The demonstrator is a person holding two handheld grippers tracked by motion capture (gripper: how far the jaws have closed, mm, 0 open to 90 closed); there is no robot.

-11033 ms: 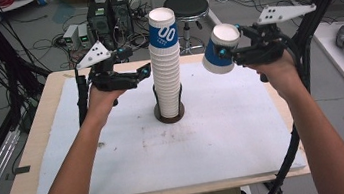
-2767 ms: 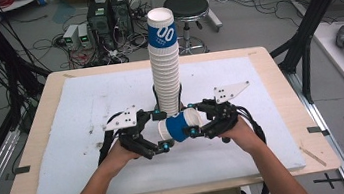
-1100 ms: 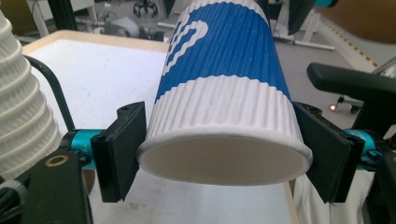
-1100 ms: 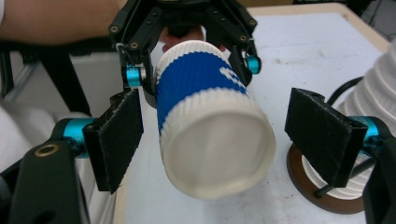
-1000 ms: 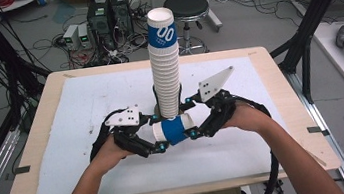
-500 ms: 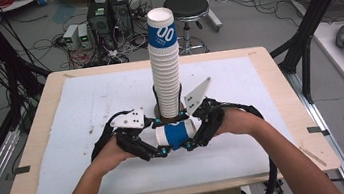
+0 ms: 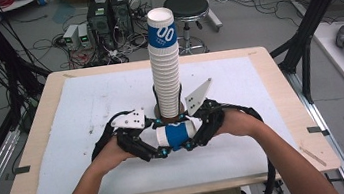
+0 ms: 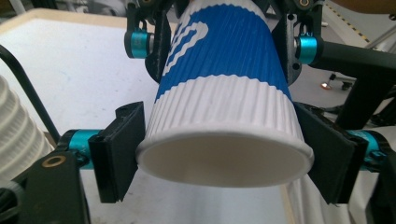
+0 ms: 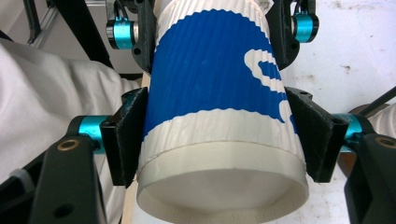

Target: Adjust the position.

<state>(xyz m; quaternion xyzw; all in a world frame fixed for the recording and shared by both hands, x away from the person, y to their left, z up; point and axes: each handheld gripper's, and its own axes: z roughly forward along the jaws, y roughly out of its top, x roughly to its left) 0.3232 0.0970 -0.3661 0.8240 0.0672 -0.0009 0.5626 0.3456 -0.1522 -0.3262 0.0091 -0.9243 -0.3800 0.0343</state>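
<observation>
Right tongs (image 7: 192,142) just closing on cup (image 7: 175,133).

Paper cup (image 7: 175,134) between plastic jaws: matt surfaces throughout.
Cup wall is ribbed, corrugated paper, blue and white, matt; rim smooth and rolled. Stacked cups (image 7: 166,72) show the same ridged paper. Left gripper (image 7: 152,149) and right gripper (image 7: 192,140) look like matt black plastic with glossy turquoise metal fittings. Table (image 7: 280,88) edge is pale smooth wood under a white, scuffed, matt sheet (image 7: 87,118).

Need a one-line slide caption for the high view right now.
Both grippers hold one blue-and-white paper cup sideways between them, in front of the tall cup stack.
</observation>
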